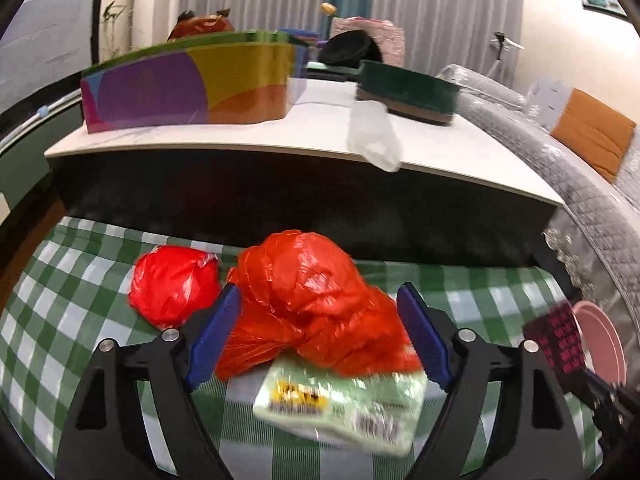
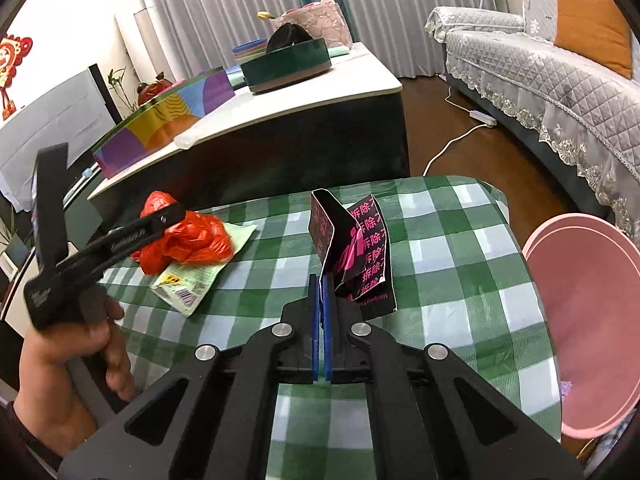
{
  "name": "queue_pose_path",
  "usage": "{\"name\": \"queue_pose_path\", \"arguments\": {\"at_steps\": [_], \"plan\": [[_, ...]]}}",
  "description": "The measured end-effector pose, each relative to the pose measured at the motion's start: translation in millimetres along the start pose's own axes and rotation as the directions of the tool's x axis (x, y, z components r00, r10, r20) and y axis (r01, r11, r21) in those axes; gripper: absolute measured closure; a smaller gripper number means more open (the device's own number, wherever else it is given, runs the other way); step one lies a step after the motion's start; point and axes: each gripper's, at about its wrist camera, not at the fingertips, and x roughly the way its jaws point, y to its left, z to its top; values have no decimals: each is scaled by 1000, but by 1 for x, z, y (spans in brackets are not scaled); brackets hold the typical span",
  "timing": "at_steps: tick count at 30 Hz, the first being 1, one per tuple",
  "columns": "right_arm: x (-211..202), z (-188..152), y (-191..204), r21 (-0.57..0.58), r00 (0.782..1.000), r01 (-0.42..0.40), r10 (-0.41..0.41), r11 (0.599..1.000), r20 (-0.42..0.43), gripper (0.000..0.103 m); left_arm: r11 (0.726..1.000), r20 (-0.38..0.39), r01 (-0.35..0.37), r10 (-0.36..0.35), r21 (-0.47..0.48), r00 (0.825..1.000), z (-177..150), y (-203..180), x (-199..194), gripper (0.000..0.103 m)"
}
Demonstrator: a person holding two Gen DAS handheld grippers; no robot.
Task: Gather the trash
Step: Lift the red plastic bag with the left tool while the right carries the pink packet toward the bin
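The left tongs point(image 1: 320, 332) are being held wide apart over the green-checked cloth point(image 1: 60, 288), their blue pads point(image 1: 216, 336) standing on either side of a crumpled orange-red plastic bag point(image 1: 312, 300) without pressing on it. That bag is being seen lying partly on top of a pale green wrapper point(image 1: 340, 404) with a yellow label and a barcode, and a second, rounder red bag point(image 1: 174, 290) is resting just beside it, outside the left pad. From the right wrist view the same heap, orange-red bag point(image 2: 192, 236) on pale green wrapper point(image 2: 192, 280), is being shown near the far left edge of the checked cloth point(image 2: 460, 264), with the left tongs point(image 2: 160, 220) reaching over it and a hand point(image 2: 68, 364) being wrapped around their handle. The right tongs point(image 2: 322, 292) are being kept clamped tight on a black packet with pink lettering point(image 2: 356, 248), which is being held upright above the cloth, pinched at its lower edge. A pink basin point(image 2: 584, 320) is sitting low at the right, beside the checked surface. Behind it all, a white-topped desk point(image 1: 240, 136) is carrying a multicoloured box point(image 1: 188, 88) and a dark green round tin point(image 1: 408, 90).
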Motion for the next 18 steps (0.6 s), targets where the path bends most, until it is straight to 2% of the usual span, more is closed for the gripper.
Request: {"name": "queue_pose_path", "arguments": {"at_steps": [6, 7, 8, 11, 18], "plan": [[10, 3, -7, 3, 1000, -5, 5, 1000, -10, 101, 999, -38, -33, 33, -13, 999, 5, -8, 28, 23], [10, 3, -7, 3, 1000, -6, 6, 1000, -11, 101, 999, -40, -33, 33, -10, 999, 5, -10, 28, 26], [10, 3, -7, 4, 1000, -6, 6, 1000, -11, 101, 999, -43, -33, 32, -8, 999, 5, -11, 28, 34], [6, 4, -8, 10, 1000, -9, 9, 1000, -4, 101, 1000, -47, -23, 23, -1, 999, 7, -12, 22, 44], [-23, 7, -2, -12, 999, -7, 8, 1000, 34, 101, 1000, -39, -11, 11, 3, 999, 2, -9, -7, 47]]}}
